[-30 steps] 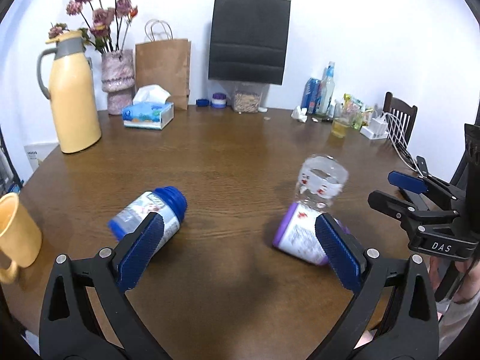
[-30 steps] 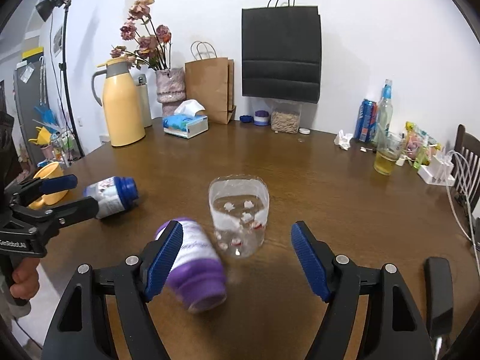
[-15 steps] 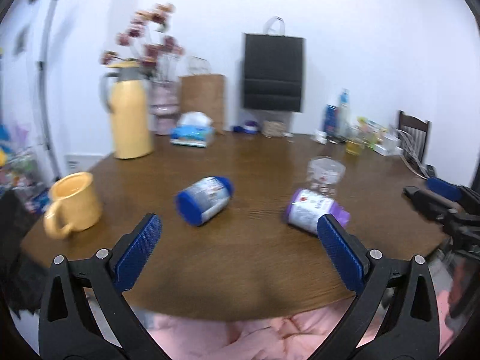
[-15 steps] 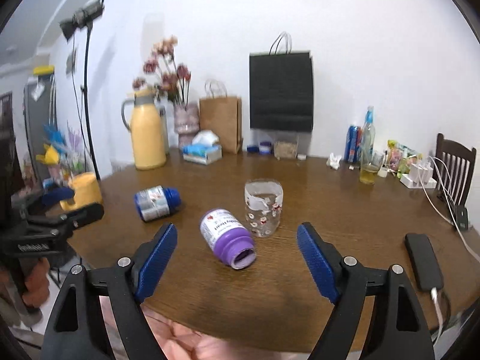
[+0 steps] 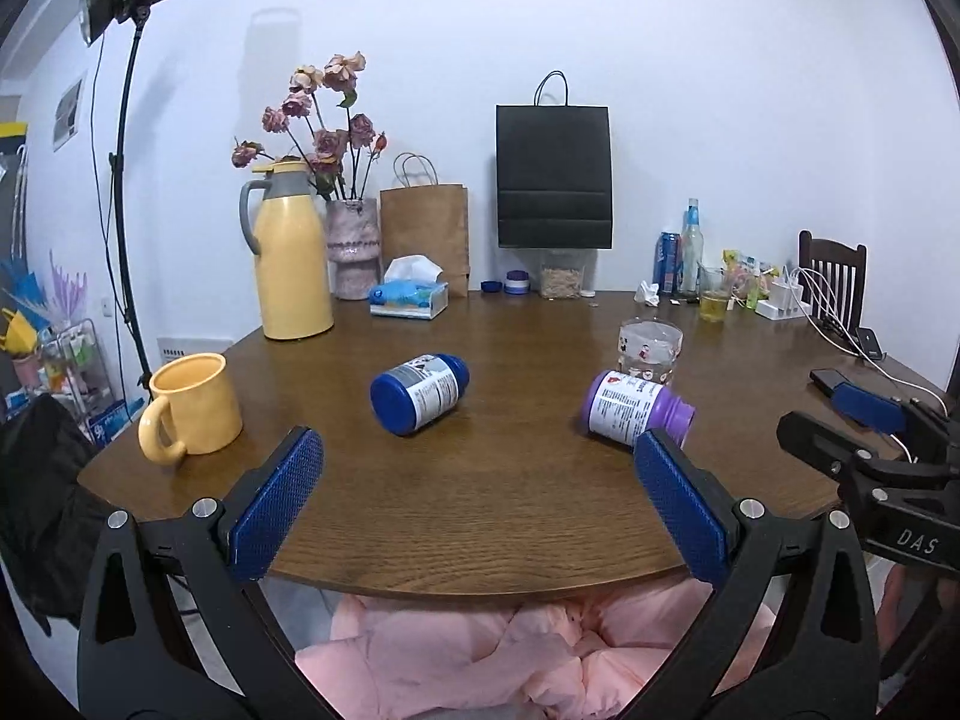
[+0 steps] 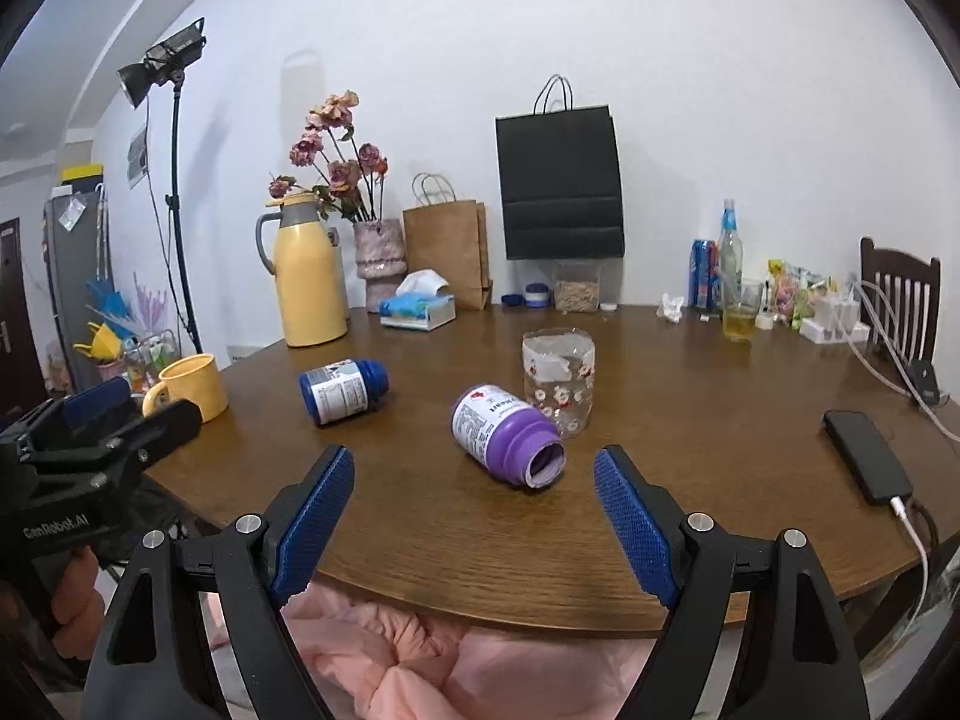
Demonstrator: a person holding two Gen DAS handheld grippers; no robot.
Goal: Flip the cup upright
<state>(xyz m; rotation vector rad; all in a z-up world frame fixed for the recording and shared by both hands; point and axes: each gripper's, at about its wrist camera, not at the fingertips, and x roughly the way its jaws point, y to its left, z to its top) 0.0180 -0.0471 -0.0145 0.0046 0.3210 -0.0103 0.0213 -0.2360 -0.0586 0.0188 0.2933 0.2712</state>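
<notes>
Hovering off the near edge of the tabletop [image 6: 690, 456], both grippers are empty w/ fingers [image 6: 312, 516] spread wide, nothing between them. The purple cup [image 6: 507, 435] lies on its side mid-table, touching or just in front of a clear flowered glass [image 6: 558, 381]; can't tell which. Its long axis runs diagonally: base far-left, open mouth near-right, pointing roughly back at the right gripper [image 6: 474, 462]. From that gripper the cup sits almost dead ahead, framed btwn the two fingers, so it's prob the one to go in. For the left gripper [image 5: 477, 450] the cup is off to its right, beyond the right-hand finger, i.e. a worse angle. A blue-capped bottle [image 6: 342, 390] also lies on its side further left, nearer the left gripper, well apart from the cup. A yellow mug [image 6: 192, 384] stands upright at the left edge. Cup not yet touched, flip not started.
</notes>
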